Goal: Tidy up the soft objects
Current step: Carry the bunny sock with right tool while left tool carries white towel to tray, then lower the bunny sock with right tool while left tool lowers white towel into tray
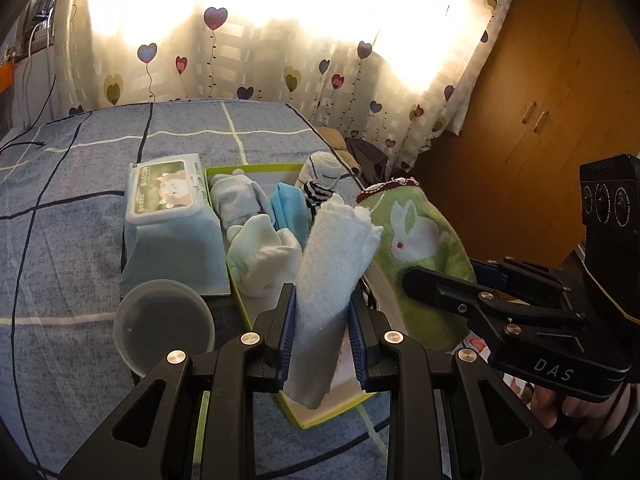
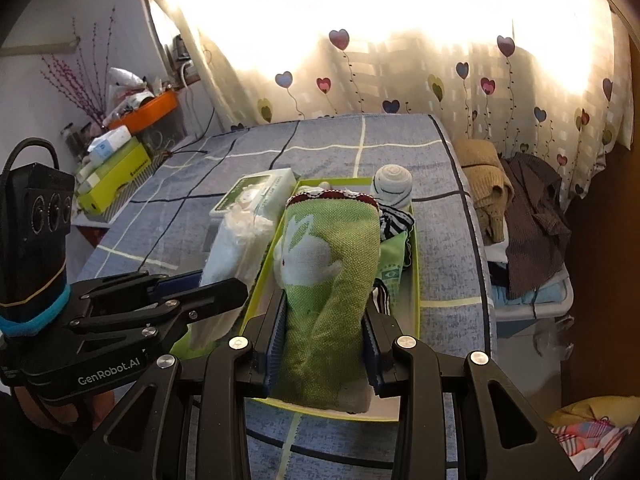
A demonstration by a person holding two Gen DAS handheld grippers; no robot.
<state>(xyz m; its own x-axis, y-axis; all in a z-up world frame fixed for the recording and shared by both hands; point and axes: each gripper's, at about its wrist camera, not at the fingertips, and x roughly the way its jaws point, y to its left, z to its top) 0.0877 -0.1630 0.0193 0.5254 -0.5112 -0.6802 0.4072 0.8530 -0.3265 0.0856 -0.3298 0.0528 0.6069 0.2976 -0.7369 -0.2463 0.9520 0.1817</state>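
Observation:
My left gripper (image 1: pixel 322 312) is shut on a rolled white sock (image 1: pixel 332 264) and holds it upright over the near end of a lime-green box (image 1: pixel 256 169). My right gripper (image 2: pixel 324 316) is shut on a green sock with a white rabbit (image 2: pixel 328 256), also over the box (image 2: pixel 416 280). The green sock also shows in the left wrist view (image 1: pixel 420 236), and the white sock in the right wrist view (image 2: pixel 232 248). Pale rolled socks (image 1: pixel 262 252), a blue cloth (image 1: pixel 288 208) and a striped sock (image 1: pixel 318 192) lie in the box.
The box sits on a blue checked bed (image 1: pixel 72 208). A wet-wipes pack (image 1: pixel 168 216) lies left of the box, and a clear plastic cup (image 1: pixel 164 324) is near it. Clothes (image 2: pixel 528 208) are piled right of the bed. A cluttered shelf (image 2: pixel 128 136) stands at the left.

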